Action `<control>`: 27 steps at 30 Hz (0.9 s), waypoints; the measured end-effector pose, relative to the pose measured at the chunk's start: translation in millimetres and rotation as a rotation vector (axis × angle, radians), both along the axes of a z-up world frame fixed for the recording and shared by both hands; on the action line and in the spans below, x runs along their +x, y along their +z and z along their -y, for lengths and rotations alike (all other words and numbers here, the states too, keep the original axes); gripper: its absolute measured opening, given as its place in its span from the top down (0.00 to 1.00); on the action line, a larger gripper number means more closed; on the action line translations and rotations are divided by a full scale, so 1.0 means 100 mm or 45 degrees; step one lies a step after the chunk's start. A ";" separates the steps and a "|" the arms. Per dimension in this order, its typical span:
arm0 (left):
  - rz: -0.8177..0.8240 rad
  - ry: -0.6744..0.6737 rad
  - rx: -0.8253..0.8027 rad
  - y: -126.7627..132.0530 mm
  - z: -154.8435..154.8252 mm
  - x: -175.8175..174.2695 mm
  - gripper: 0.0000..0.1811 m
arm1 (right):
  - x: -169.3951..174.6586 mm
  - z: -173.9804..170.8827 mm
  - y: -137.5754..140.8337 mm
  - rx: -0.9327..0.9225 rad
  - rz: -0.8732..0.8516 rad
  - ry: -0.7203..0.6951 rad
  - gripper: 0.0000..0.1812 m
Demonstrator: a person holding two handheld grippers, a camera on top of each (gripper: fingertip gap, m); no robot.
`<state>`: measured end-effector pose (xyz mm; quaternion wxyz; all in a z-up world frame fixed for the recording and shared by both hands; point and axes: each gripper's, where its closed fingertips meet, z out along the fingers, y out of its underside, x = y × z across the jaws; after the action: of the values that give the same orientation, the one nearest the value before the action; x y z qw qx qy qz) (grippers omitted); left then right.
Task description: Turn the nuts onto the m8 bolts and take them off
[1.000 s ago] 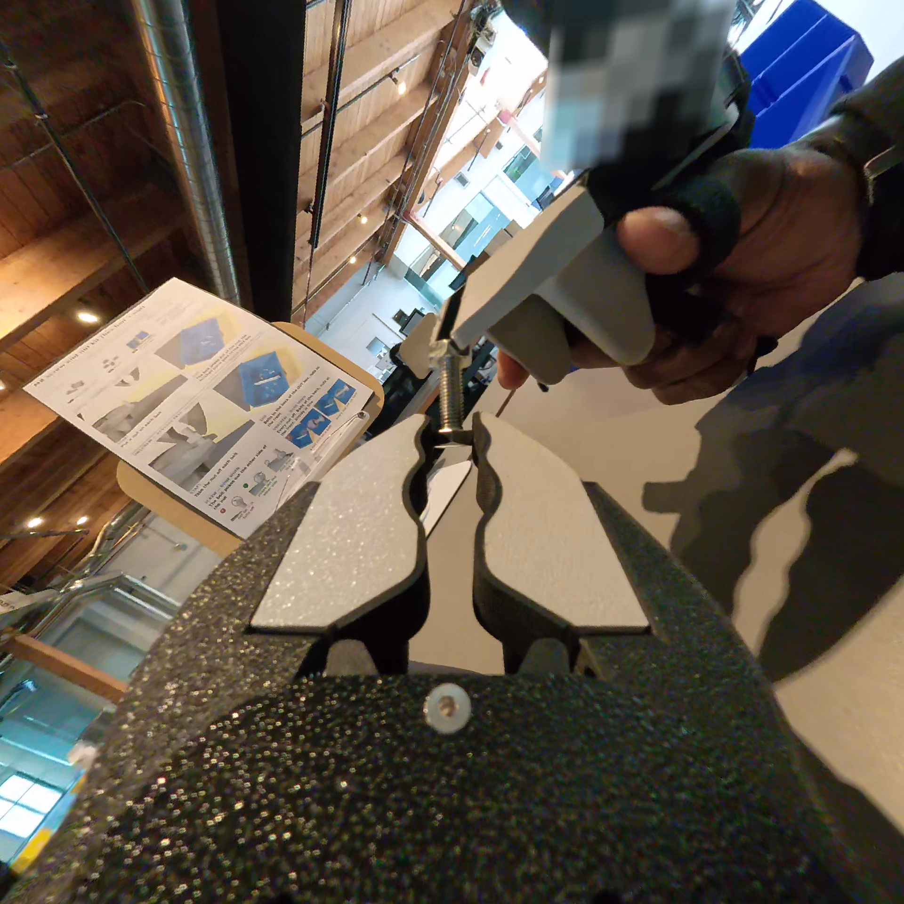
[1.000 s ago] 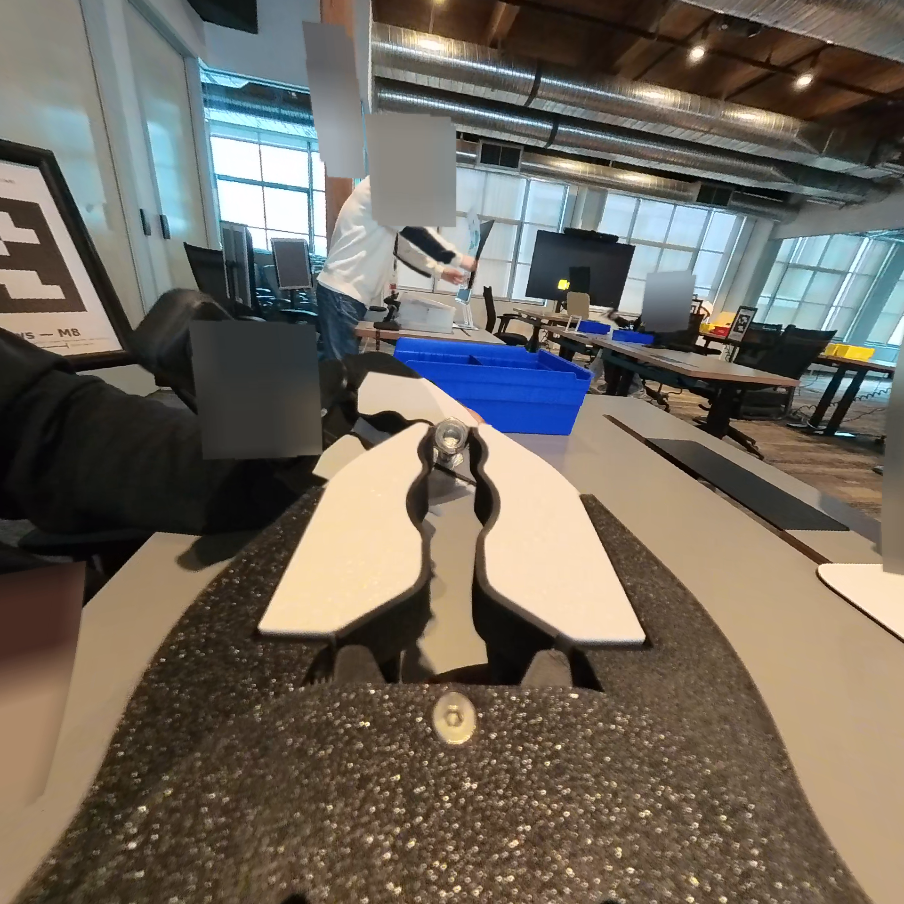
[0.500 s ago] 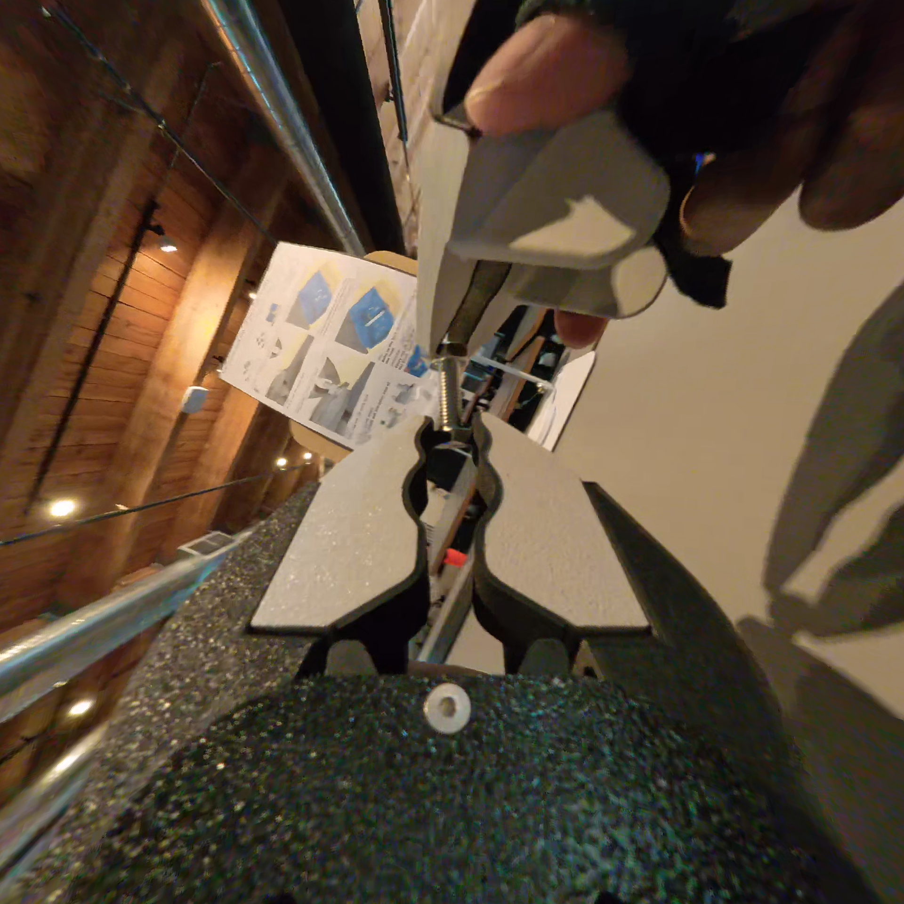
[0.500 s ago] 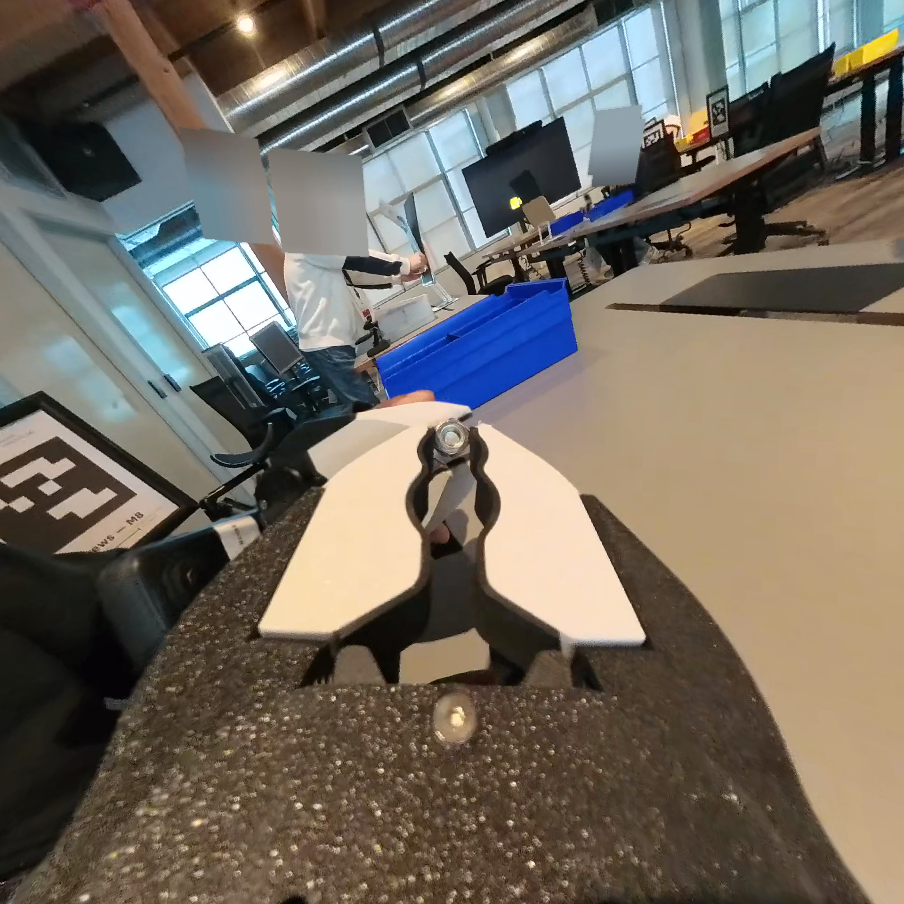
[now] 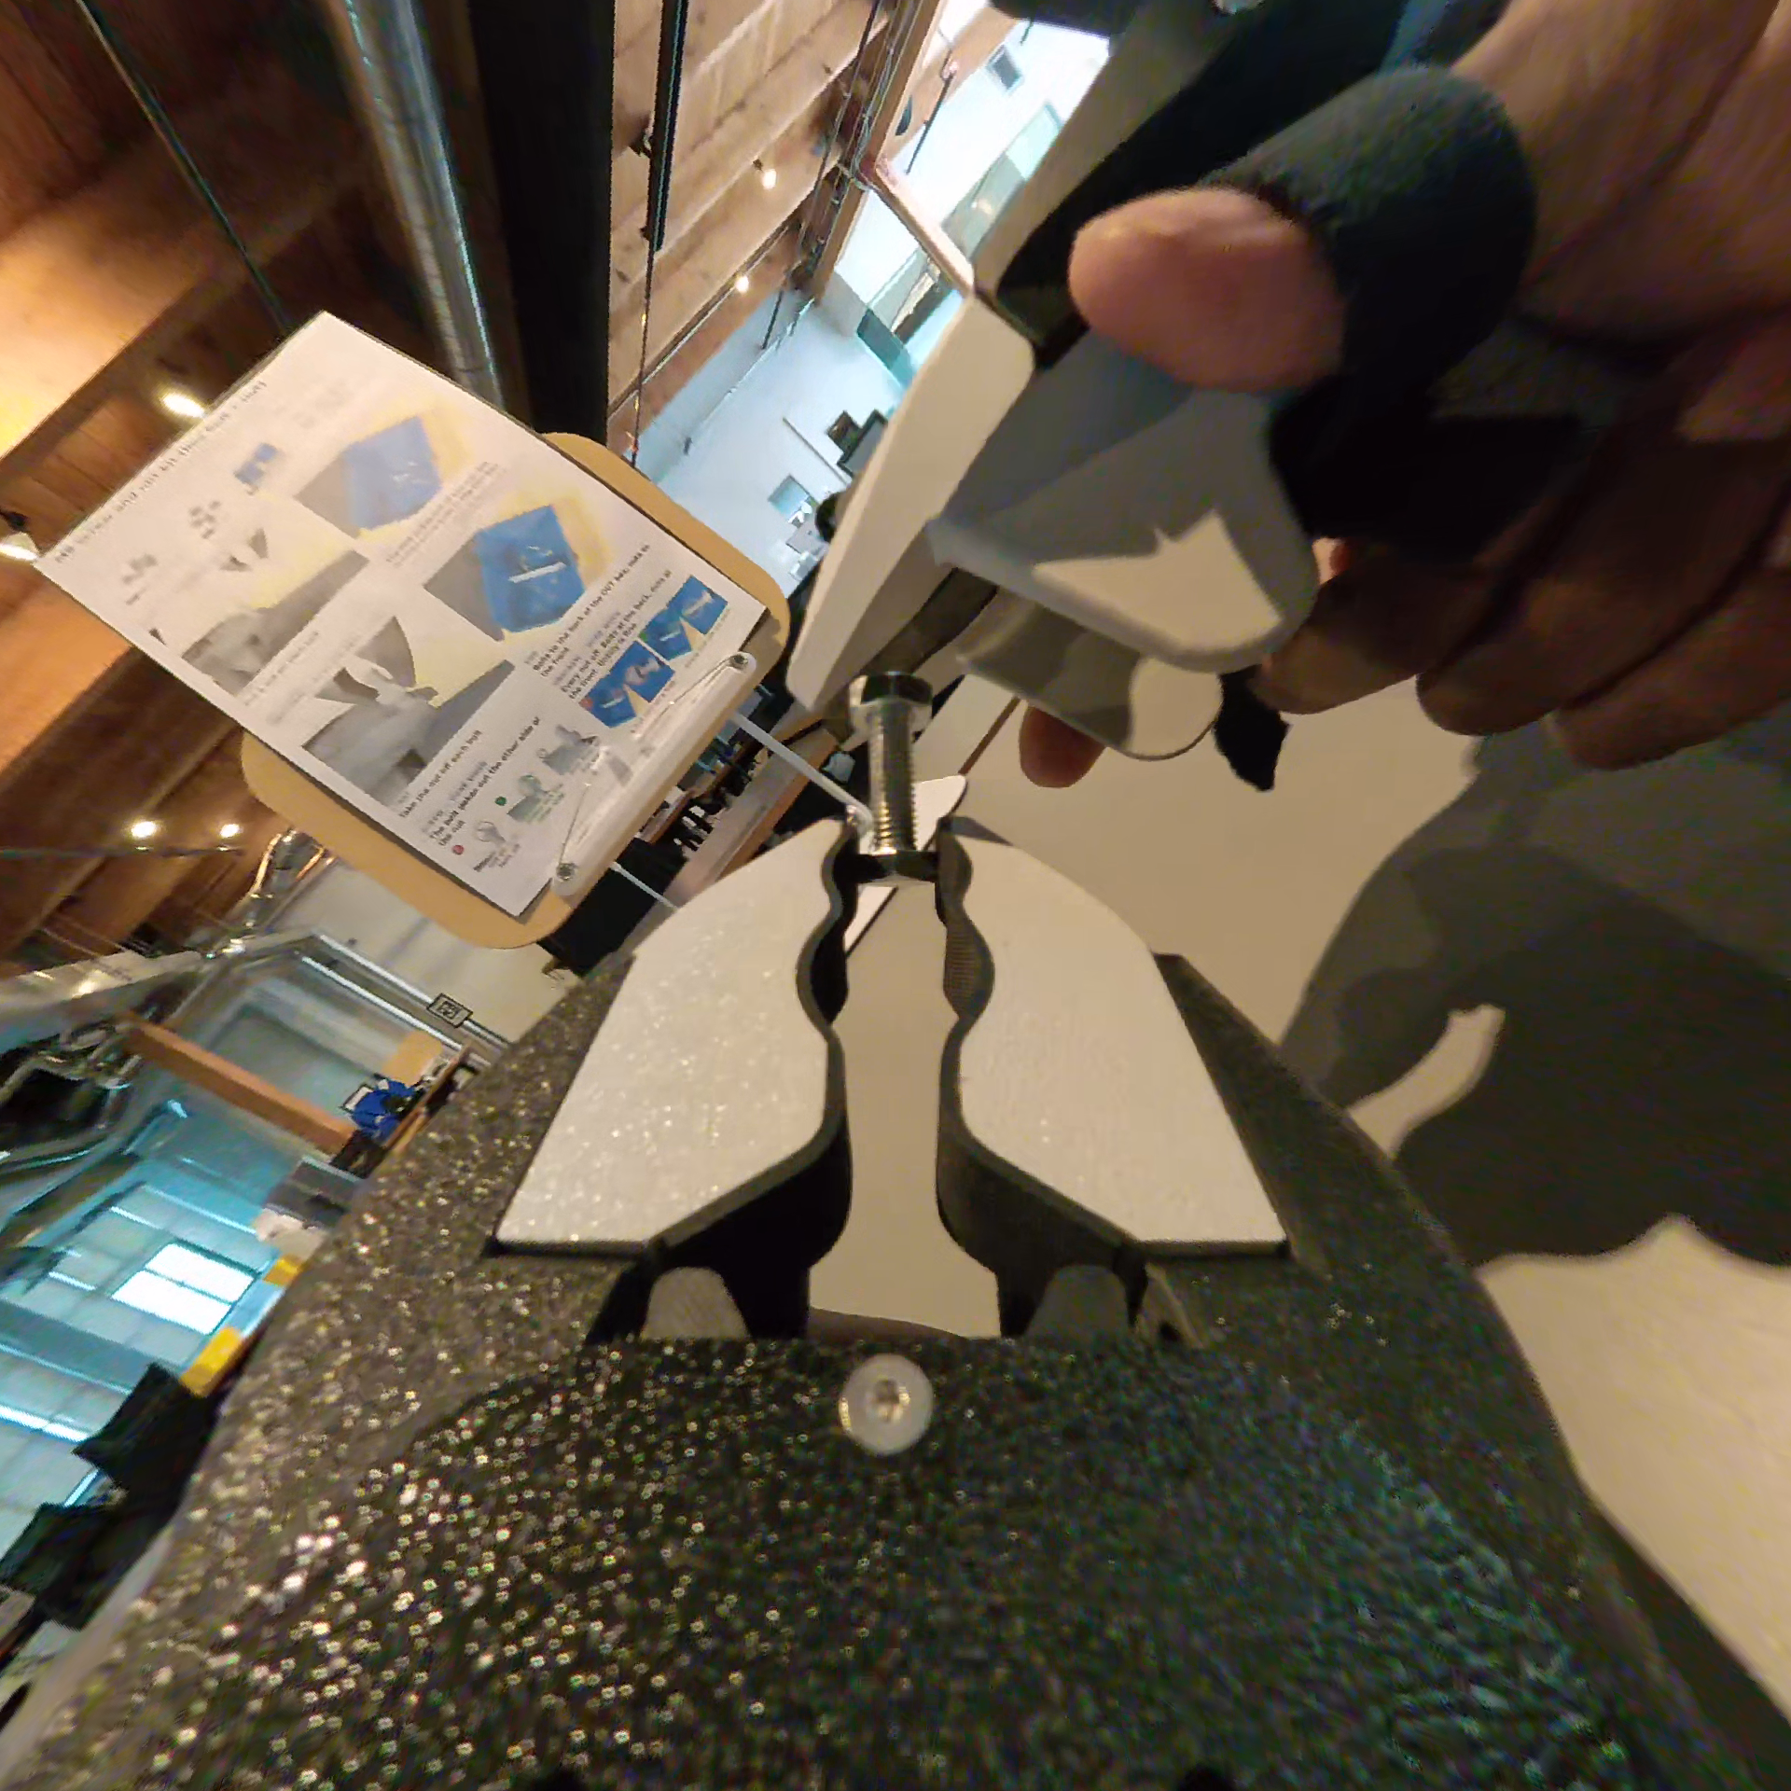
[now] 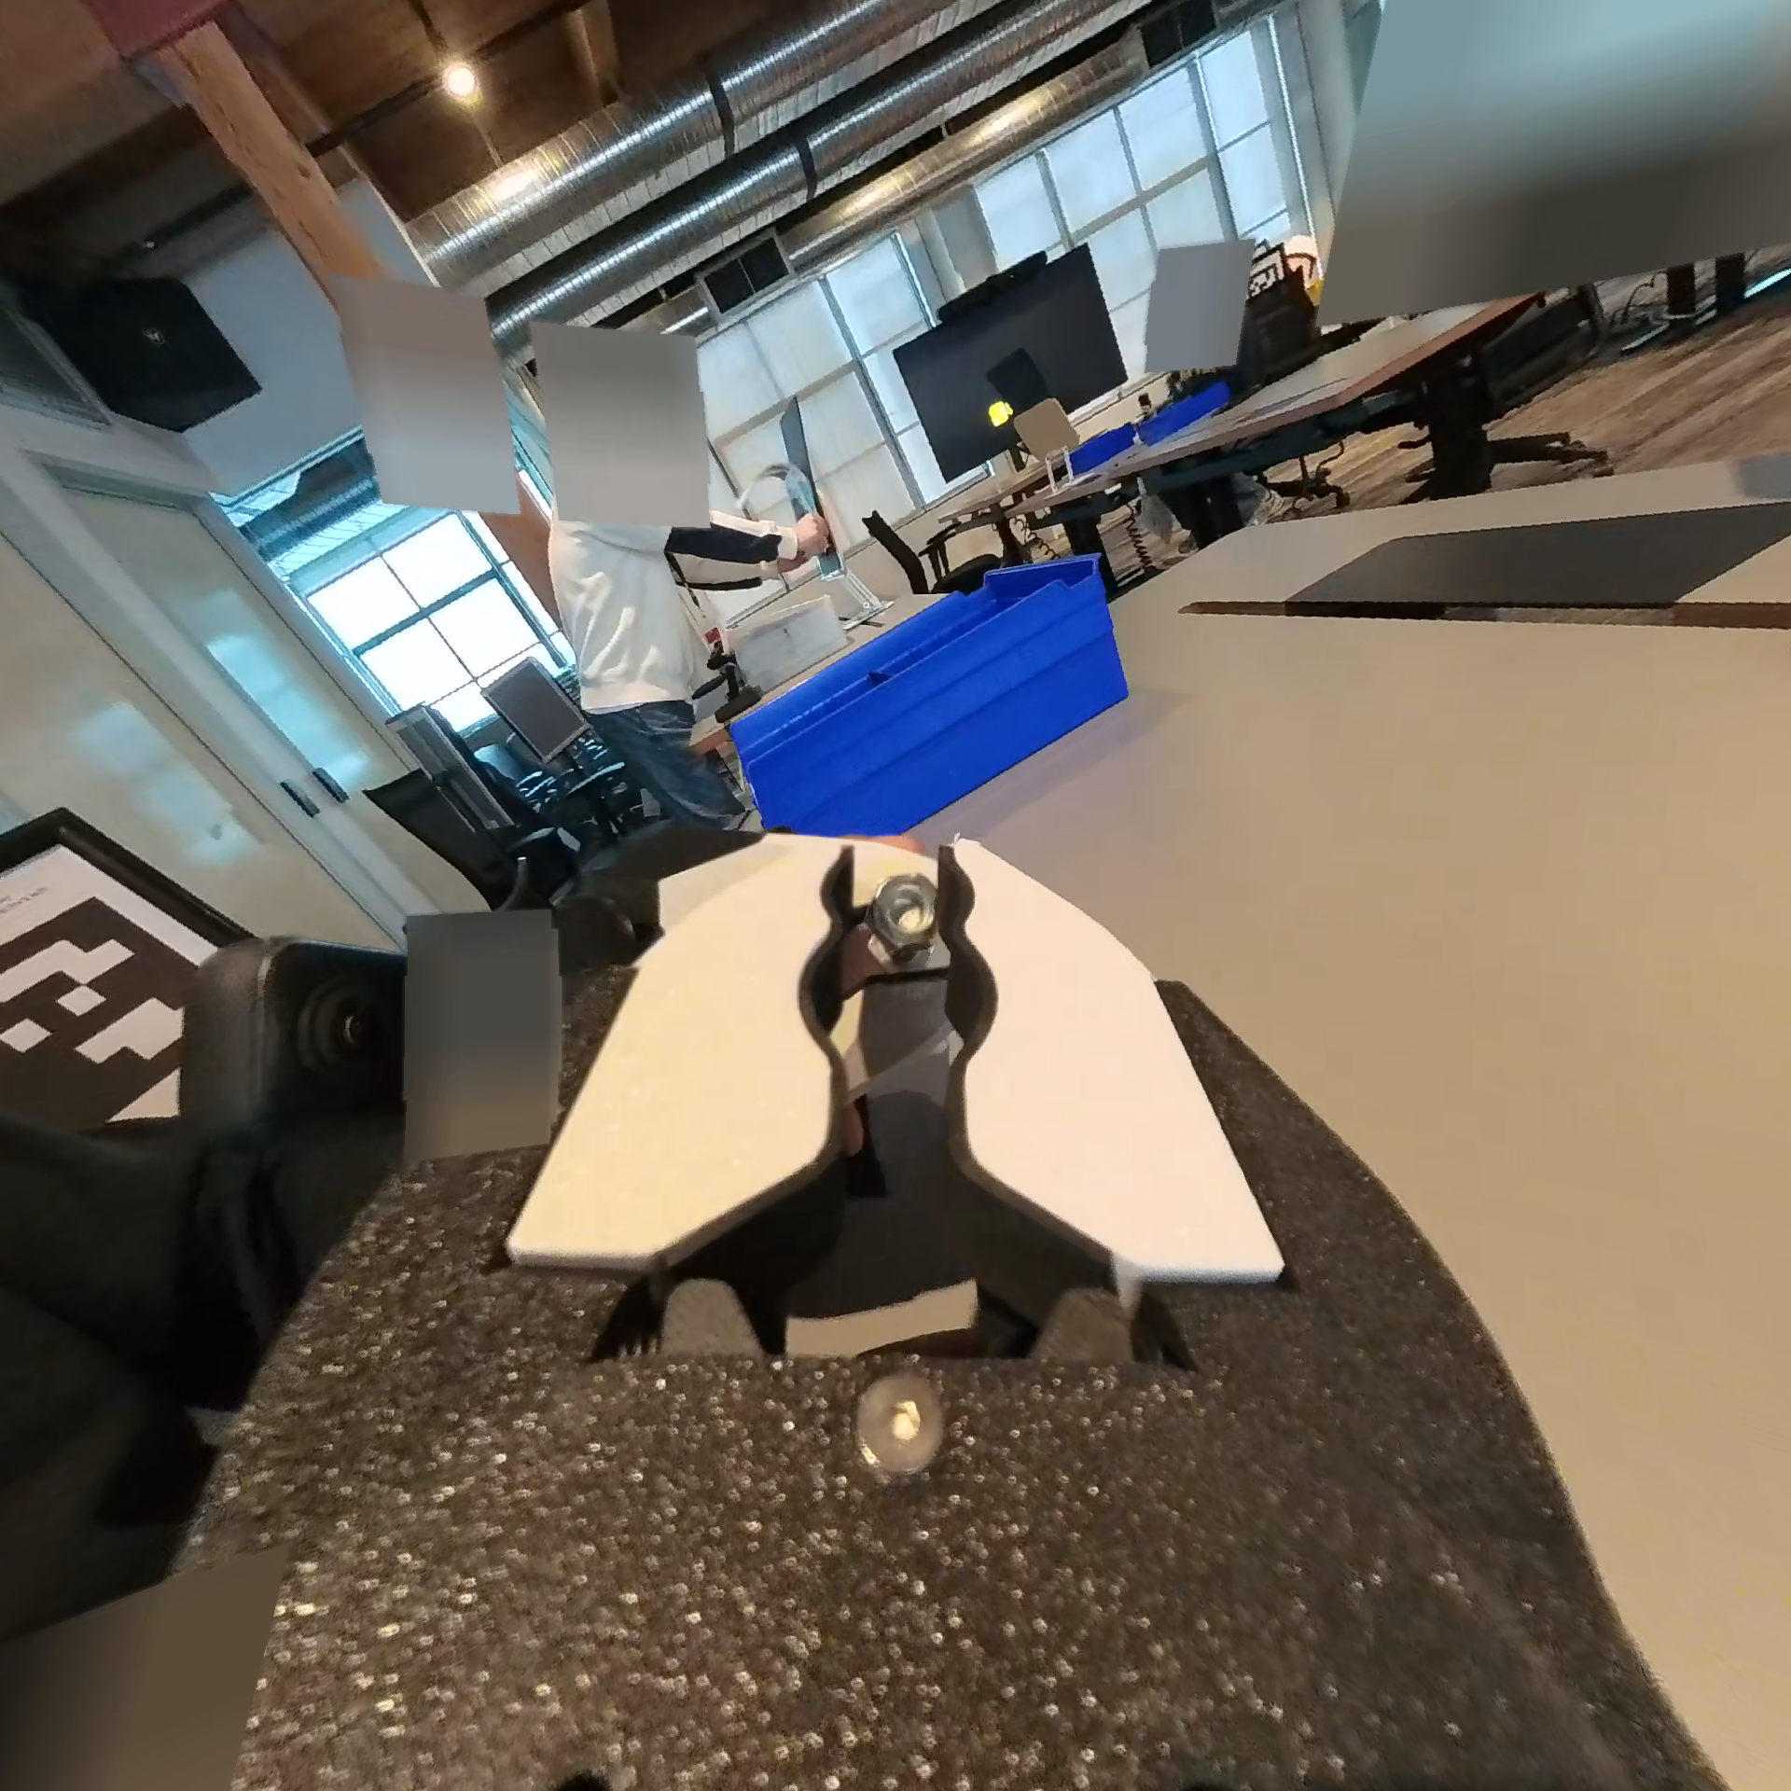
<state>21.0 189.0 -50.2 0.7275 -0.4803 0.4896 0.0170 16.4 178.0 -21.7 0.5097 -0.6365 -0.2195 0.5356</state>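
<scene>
Both tools grip: left tool point(image 5: 894, 853) the nut point(image 5: 896, 865), right tool point(image 6: 896, 906) the bolt point(image 5: 893, 756).

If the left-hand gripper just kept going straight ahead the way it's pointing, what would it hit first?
The left gripper is shut on a nut threaded on the bolt, and the right gripper holds that bolt's head straight ahead. It would likely meet the right gripper first, though depth is hard to judge.
</scene>
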 end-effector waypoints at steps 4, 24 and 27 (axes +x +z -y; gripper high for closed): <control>0.027 -0.047 -0.049 -0.02 0.03 0.04 0.92 | -0.01 0.01 0.02 0.026 0.001 -0.001 0.91; 0.048 -0.579 -0.384 -0.11 0.41 0.07 0.92 | 0.23 0.45 -0.13 0.935 0.782 0.136 0.83; -0.018 -0.646 -0.434 -0.20 0.49 0.10 0.92 | 0.24 0.50 -0.18 0.977 0.843 0.163 0.82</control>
<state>30.8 140.1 -70.4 0.6141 -0.4577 0.5947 -0.2443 40.0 128.1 -40.0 0.5760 -0.5242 -0.5887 0.2164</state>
